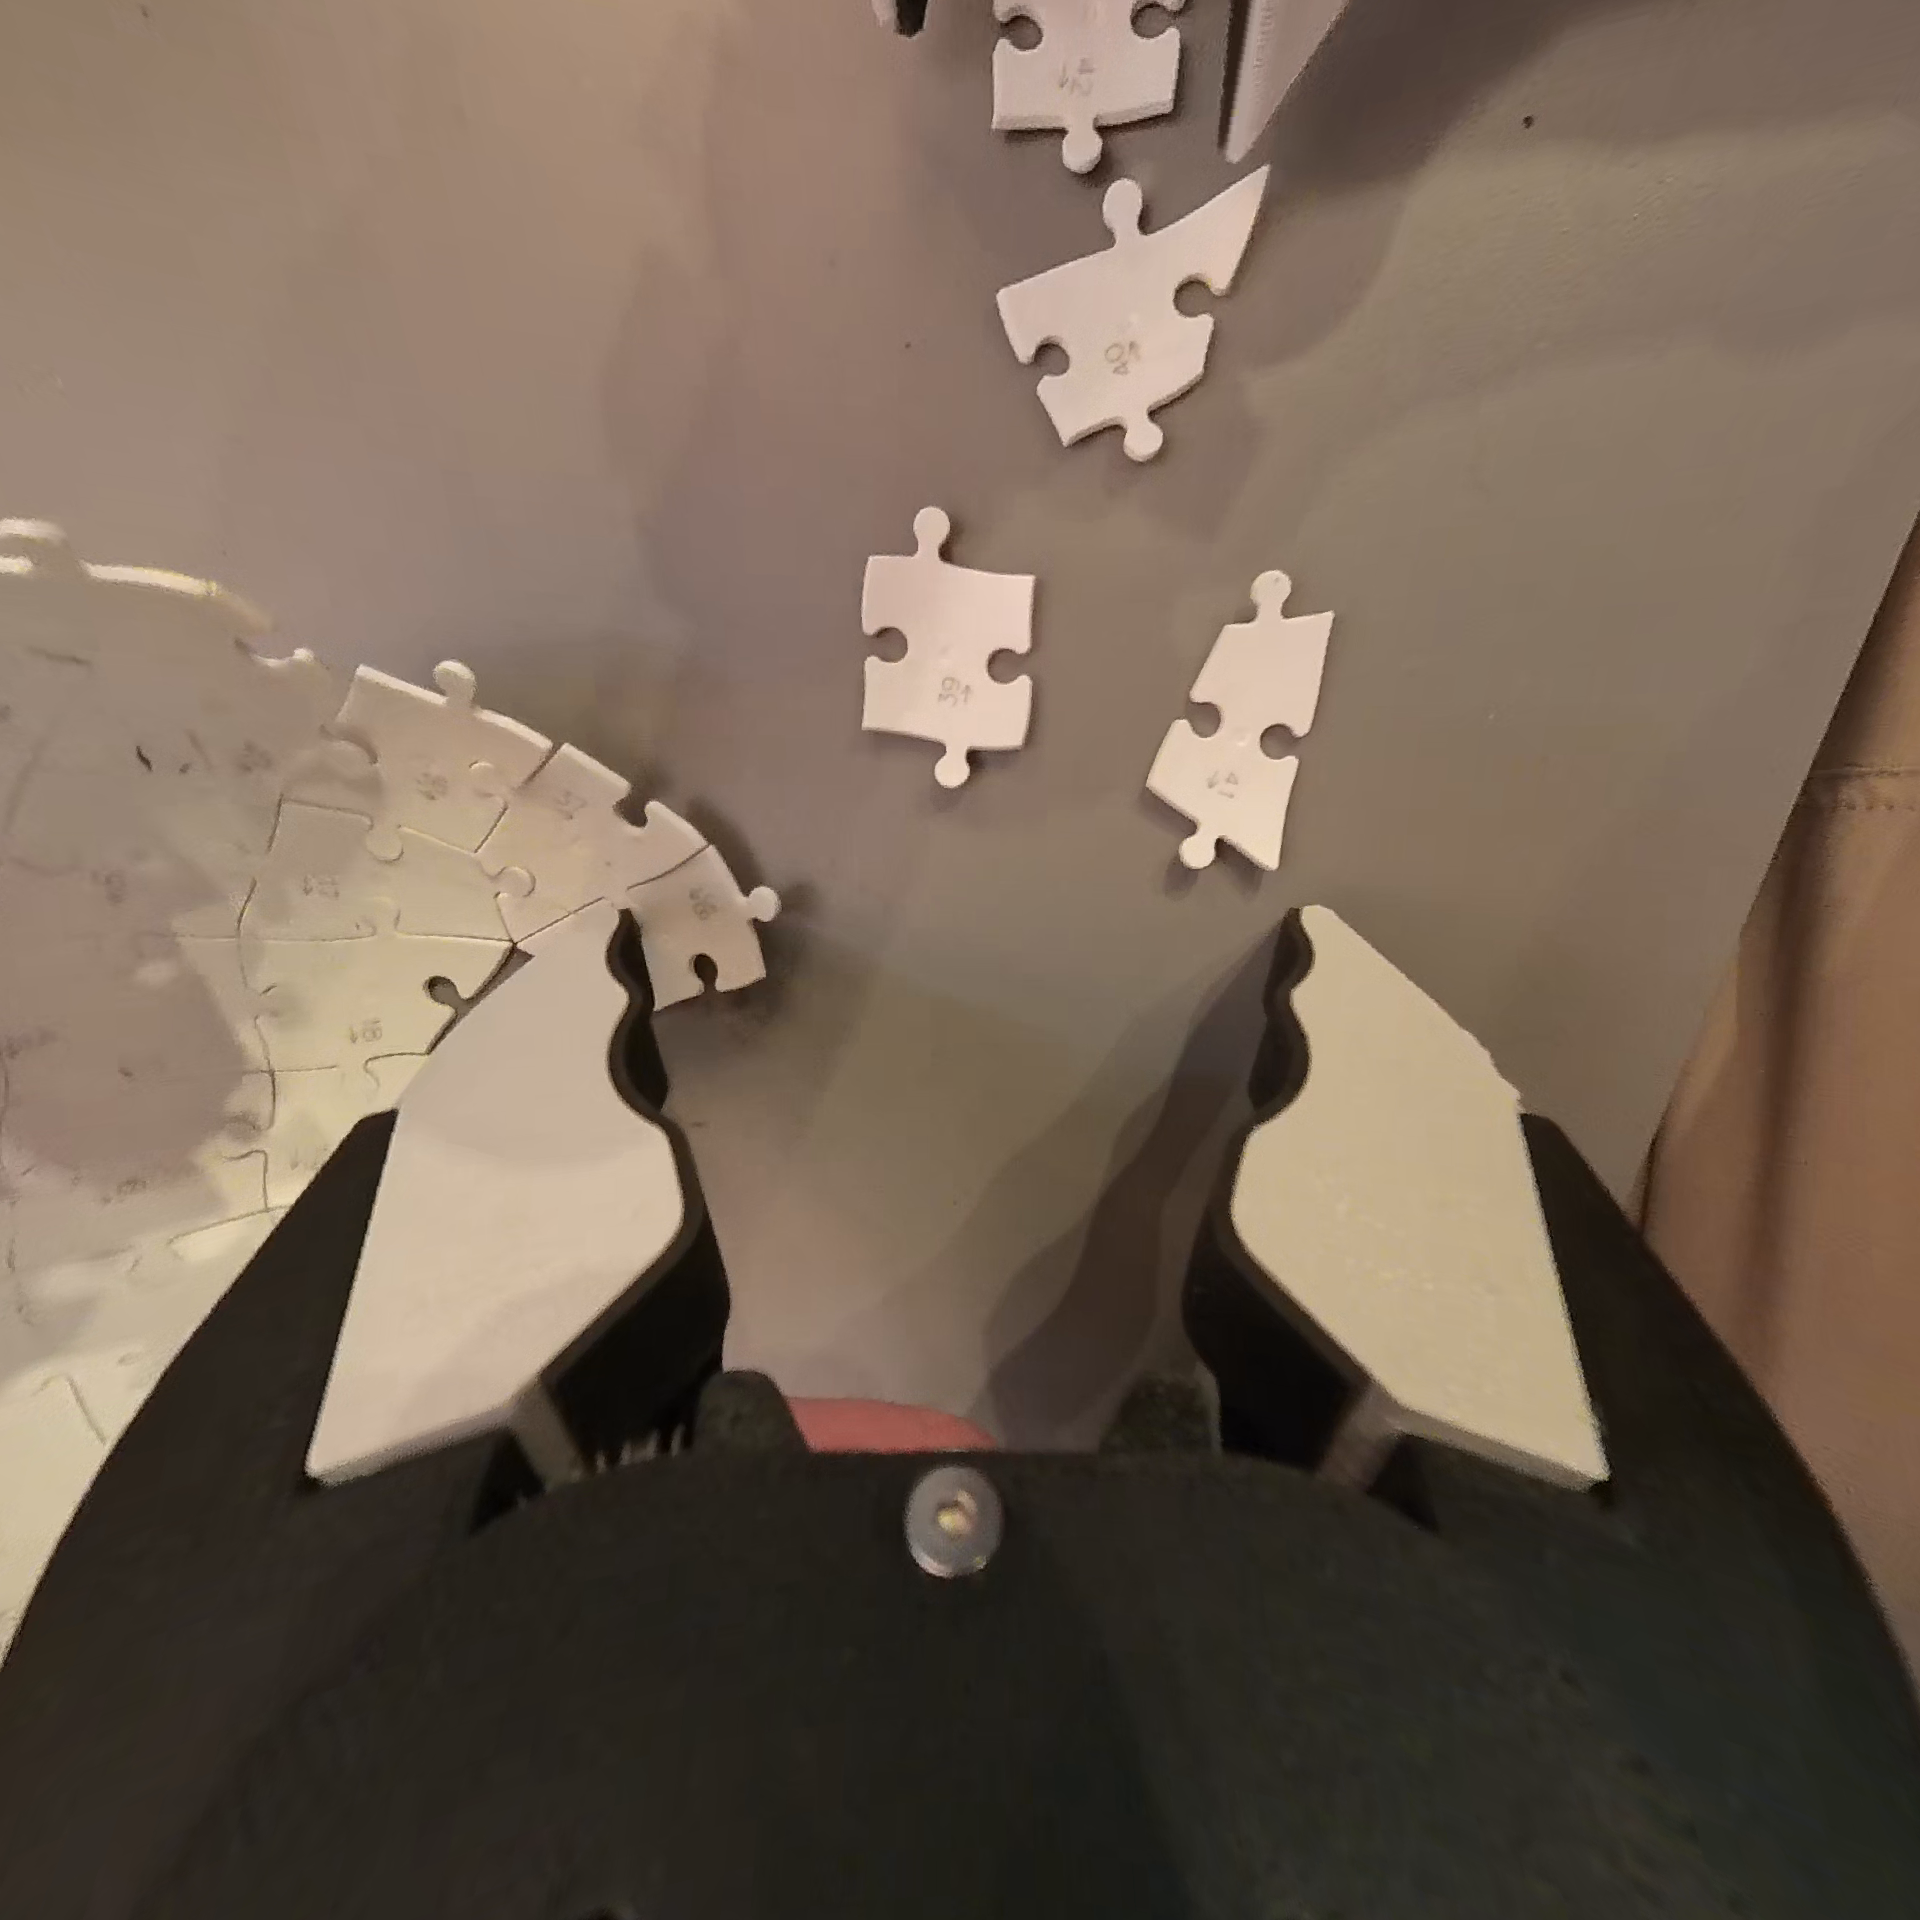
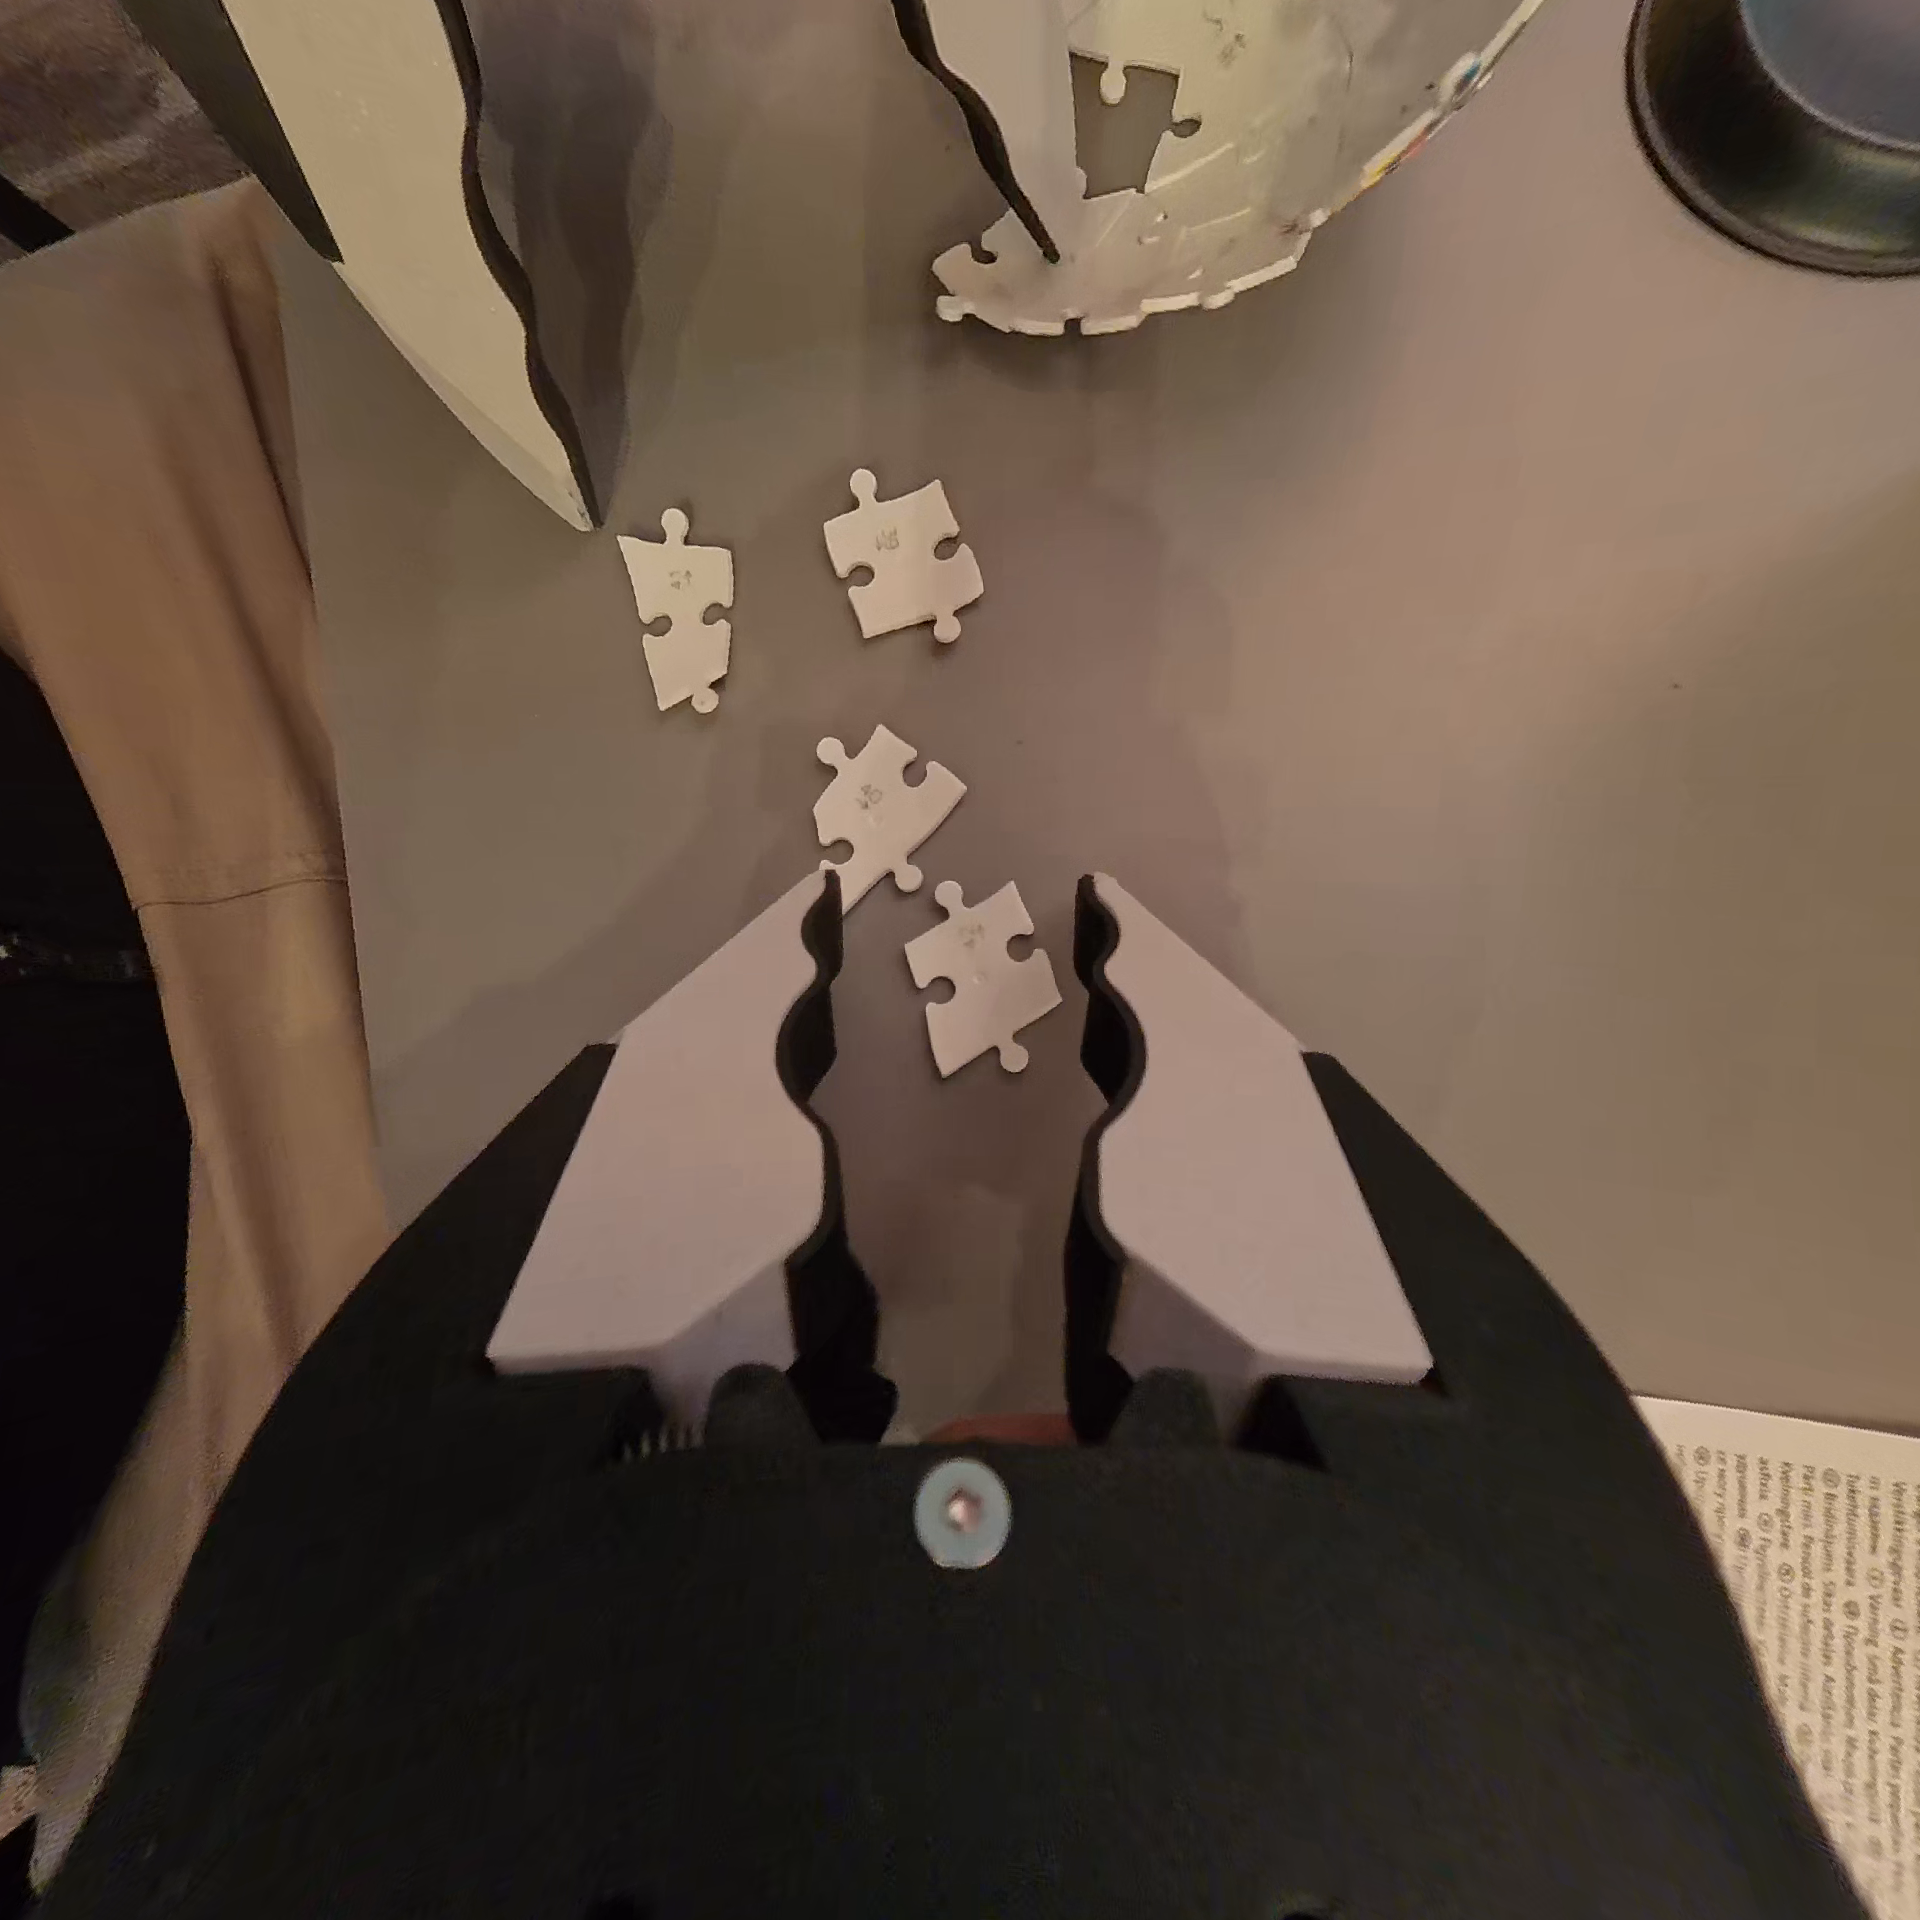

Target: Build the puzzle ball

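- The left gripper [image 1: 961,920] is seen with its jaws spread wide and nothing between them, low over a grey table [image 1: 416,312]
- The partly built puzzle ball [image 1: 312,883] — a curved white shell of joined pieces — lies at the left, its rim touching or just behind the gripper's left finger [image 1: 540,1143]; which of the two cannot be told
- Four loose white puzzle pieces are scattered on the table ahead: two side by side nearest the left gripper [image 1: 948,649] [image 1: 1242,722], a third beyond them [image 1: 1127,322], a fourth farthest [image 1: 1086,73]
- The right gripper [image 2: 956,883] is also held apart and empty, with that fourth piece [image 2: 982,982] lying on the table between its fingers, touched by neither
- In the right wrist view a dark round object [image 2: 1787,125] is seen at the upper right, a printed sheet [image 2: 1808,1538] at the lower right, and beige cloth [image 2: 177,623] along the left — the ball shell shows a piece-shaped gap there
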The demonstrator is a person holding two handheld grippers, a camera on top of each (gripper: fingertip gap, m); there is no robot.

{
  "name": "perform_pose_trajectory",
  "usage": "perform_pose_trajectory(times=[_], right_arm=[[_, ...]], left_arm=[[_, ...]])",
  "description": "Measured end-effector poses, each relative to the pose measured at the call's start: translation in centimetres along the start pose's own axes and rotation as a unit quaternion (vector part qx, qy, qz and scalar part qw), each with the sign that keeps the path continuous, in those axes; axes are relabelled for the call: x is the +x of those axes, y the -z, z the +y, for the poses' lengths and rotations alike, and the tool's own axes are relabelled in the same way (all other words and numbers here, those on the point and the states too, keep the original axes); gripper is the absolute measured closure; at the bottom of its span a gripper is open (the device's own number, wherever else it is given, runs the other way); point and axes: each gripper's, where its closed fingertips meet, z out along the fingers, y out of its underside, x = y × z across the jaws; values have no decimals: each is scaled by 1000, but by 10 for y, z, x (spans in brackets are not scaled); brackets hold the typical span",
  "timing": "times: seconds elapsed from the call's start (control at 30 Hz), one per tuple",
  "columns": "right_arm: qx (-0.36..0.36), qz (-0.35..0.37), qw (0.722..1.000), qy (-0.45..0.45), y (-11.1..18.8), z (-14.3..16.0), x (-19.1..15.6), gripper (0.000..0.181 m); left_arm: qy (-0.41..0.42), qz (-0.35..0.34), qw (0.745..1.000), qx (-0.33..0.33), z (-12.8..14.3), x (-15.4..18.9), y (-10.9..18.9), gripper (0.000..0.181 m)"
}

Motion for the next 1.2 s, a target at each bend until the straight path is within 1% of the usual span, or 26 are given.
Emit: perform_pose_trajectory(times=[0.27, 0.57, 1.2], right_arm=[[-3, 6, 1000, 2, 2, 8, 4, 138], [7, 3, 1000, 6, 6, 8, 6, 138], [21, -11, 1000, 0, 7, 8, 7, 137]], left_arm=[[1, 1, 1000, -1, 1, 2, 0, 67], [-2, 2, 1000, -8, 3, 4, 0, 63], [15, 0, 1000, 3, 3, -2, 6, 59]])
